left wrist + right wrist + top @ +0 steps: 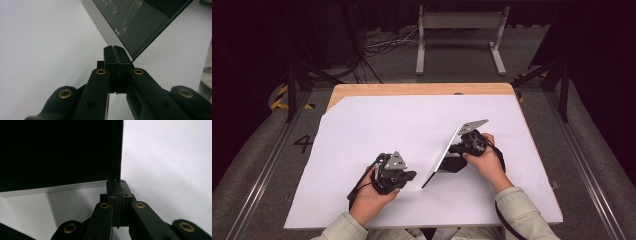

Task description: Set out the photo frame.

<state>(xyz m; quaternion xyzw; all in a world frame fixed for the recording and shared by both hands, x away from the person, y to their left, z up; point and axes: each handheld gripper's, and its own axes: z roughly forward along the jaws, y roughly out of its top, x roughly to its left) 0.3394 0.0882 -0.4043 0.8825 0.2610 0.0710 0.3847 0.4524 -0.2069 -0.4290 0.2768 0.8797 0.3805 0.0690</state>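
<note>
On white table sheet (pixel 362 130), tilted panel (pixel 443 155) between two closed hand-held grippers: left (pixel 408 176), right (pixel 455 148).

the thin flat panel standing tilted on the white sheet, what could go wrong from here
The thin flat panel with a pale back and dark glossy face stands tilted on one edge on the white sheet. The right gripper pinches only its very edge, so it could slip out and fall flat. The shut left gripper sits close to the panel's lower corner; a nudge might skid that corner across the smooth sheet. The black pads could also scuff the glossy face.
</note>
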